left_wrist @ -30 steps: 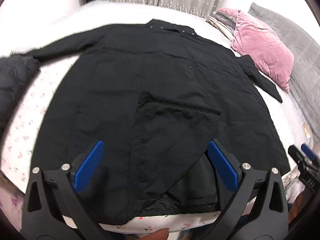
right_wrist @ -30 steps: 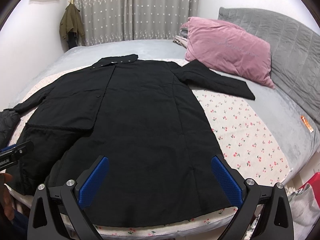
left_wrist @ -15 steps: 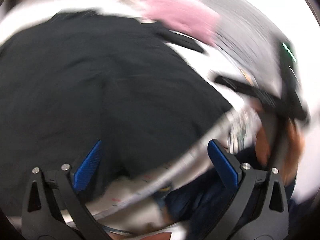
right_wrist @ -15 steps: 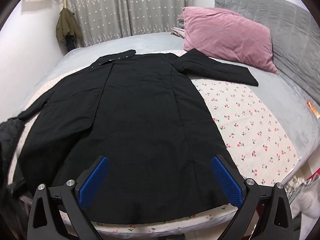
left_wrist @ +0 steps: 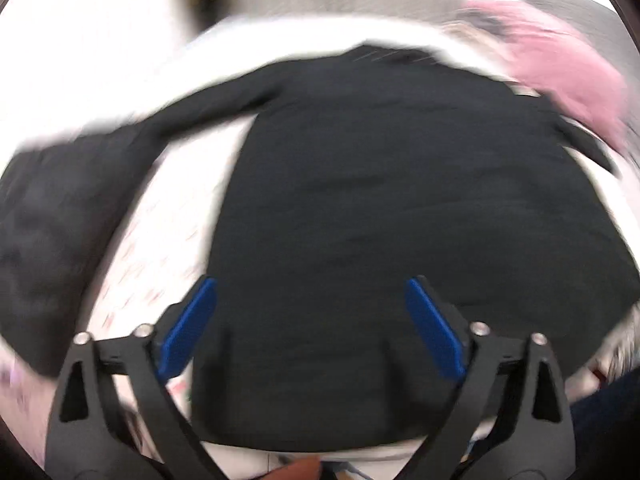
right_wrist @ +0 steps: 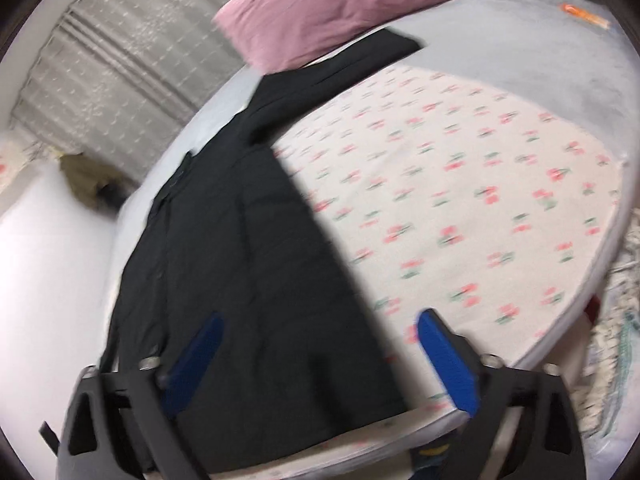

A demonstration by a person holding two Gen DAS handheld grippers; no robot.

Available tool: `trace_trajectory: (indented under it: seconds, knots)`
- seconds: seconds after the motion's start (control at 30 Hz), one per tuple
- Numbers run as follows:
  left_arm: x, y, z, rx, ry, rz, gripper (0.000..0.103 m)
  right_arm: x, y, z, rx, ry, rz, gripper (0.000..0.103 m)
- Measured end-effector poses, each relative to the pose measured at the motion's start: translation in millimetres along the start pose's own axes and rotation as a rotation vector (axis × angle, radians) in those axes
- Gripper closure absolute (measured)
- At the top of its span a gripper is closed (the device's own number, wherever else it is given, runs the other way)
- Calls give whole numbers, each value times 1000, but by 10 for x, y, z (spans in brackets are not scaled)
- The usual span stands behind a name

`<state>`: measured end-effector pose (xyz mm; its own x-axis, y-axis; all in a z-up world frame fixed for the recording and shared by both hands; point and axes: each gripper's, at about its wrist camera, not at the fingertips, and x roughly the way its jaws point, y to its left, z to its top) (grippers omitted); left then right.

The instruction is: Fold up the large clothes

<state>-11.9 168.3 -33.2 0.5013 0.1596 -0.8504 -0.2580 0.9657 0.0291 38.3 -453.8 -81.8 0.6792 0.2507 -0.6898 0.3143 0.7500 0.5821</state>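
Note:
A large black coat (left_wrist: 400,208) lies spread flat on the bed, collar at the far end, sleeves out to both sides. It also shows in the right wrist view (right_wrist: 248,280). My left gripper (left_wrist: 312,328) is open and empty above the coat's hem. My right gripper (right_wrist: 320,360) is open and empty above the coat's right lower edge; this view is tilted. Both views are blurred.
A cherry-print sheet (right_wrist: 460,208) covers the bed to the right of the coat. A pink pillow (right_wrist: 332,8) lies at the head, also in the left wrist view (left_wrist: 568,72). Another dark garment (left_wrist: 44,240) lies at the left. Curtains (right_wrist: 120,68) hang behind.
The left view swung right, then back over the coat; the folded-over lower front panel no longer shows. The right gripper moved right and tilted, now over the coat's right edge.

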Motion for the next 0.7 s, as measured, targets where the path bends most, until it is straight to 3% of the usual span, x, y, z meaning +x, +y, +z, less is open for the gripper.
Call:
trace_trajectory:
  seconds: [0.1,0.2,0.27,0.3,0.33,0.37,0.4,0.5,0.57,0.63,0.7]
  knots:
    - [115,470,-50,-152,82,-75,19,125,-33,46,10,113,7,43]
    - [133,714,-99,-199,113,-111,21,320,23,81,-24,236,17,49]
    - [23,545,-253,-206,109,-149,22,407,117,6,-73,274,-26,49]
    - [52,493,-267,-217,118,-176,29,427,171,10,-98,281,-36,49]
    - [80,475,-286,-231,127,-185,50,427,215,7,-115,285,-43,57]
    - [109,378,-338,-237,121,-181,63,403,273,12,-131,277,-40,87]
    - [118,291,-371,-248,108,-181,89,363,323,6,-132,265,-22,93]
    - [-80,254,-489,-342,18,-253,94,165,350,-39,-141,144,18,96]
    - [-407,298,-485,-333,-63,-266,94,-39,289,4,-116,73,97,97]
    - [-644,332,-519,-336,-88,-303,94,-399,285,104,-94,-8,159,98]
    - [-742,306,-589,-311,-85,-275,94,-587,342,136,-120,-52,152,98]
